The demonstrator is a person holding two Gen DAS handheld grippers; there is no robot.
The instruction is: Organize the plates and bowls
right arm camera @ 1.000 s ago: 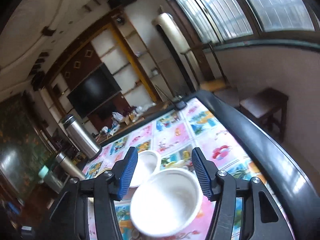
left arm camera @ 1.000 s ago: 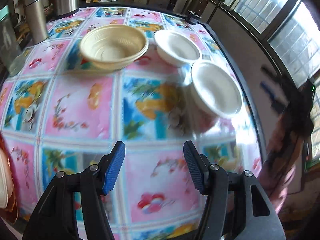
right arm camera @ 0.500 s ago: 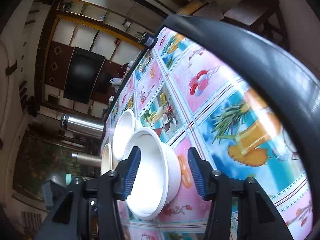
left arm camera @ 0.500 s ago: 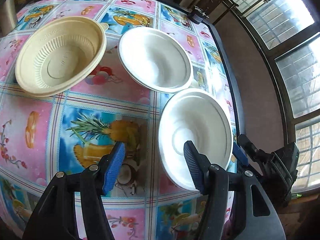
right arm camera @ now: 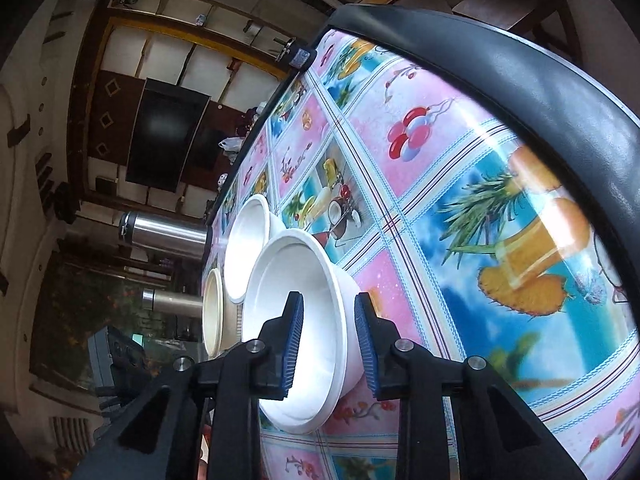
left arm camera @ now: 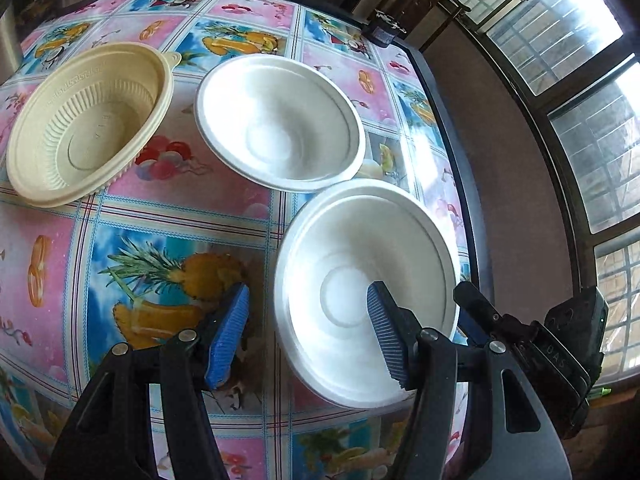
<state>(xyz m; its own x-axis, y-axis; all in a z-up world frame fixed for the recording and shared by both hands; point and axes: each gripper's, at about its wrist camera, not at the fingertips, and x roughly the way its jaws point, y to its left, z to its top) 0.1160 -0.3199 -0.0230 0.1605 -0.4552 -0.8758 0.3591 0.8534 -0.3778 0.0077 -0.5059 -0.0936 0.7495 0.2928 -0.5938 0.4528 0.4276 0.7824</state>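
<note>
Three bowls stand in a row on the patterned table. The near white bowl (left arm camera: 360, 240) (right arm camera: 296, 264) is closest to both grippers. Behind it are a second white bowl (left arm camera: 280, 120) (right arm camera: 248, 248) and a ribbed beige bowl (left arm camera: 88, 120) (right arm camera: 211, 316). My left gripper (left arm camera: 308, 292) is open and straddles the near bowl's left rim, one finger inside and one over the cloth. My right gripper (right arm camera: 328, 300) straddles the same bowl's right wall. Its jaws are closing, and a gap still shows beside the wall.
The table's black edge (left arm camera: 452, 128) runs close to the right of the near bowl, with windows beyond. Two steel flasks (right arm camera: 168, 232) (right arm camera: 172, 302) stand at the far side. A small black object (left arm camera: 384, 30) sits at the far corner.
My left gripper moved across the table to the near white bowl and now straddles its rim. My right gripper dropped, rolled, and narrowed its jaws around that bowl's wall.
</note>
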